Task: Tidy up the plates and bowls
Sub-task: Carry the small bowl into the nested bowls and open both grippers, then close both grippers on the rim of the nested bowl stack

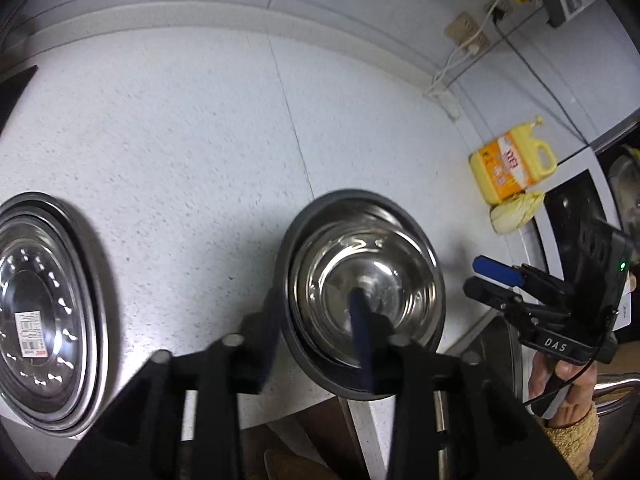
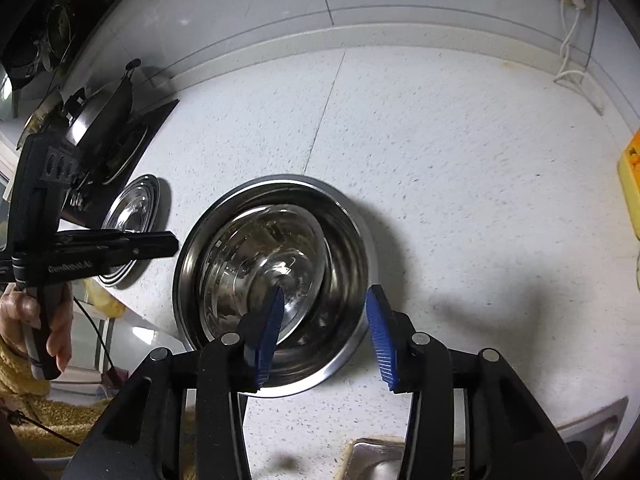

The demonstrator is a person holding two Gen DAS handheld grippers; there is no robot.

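Tool (image 1: 496,280) marked "DAS", labelled plate (image 1: 44,312)

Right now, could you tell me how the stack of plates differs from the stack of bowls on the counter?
The stack of plates is shallow, while the stack of bowls is deep. The plates carry a white label inside; the bowls show none. No gripper is at the plates; the left gripper straddles the bowls' rim. Both are shiny steel, nested, on the white counter.

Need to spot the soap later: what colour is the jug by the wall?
Yellow jug with an orange label; clearest in left wrist view.
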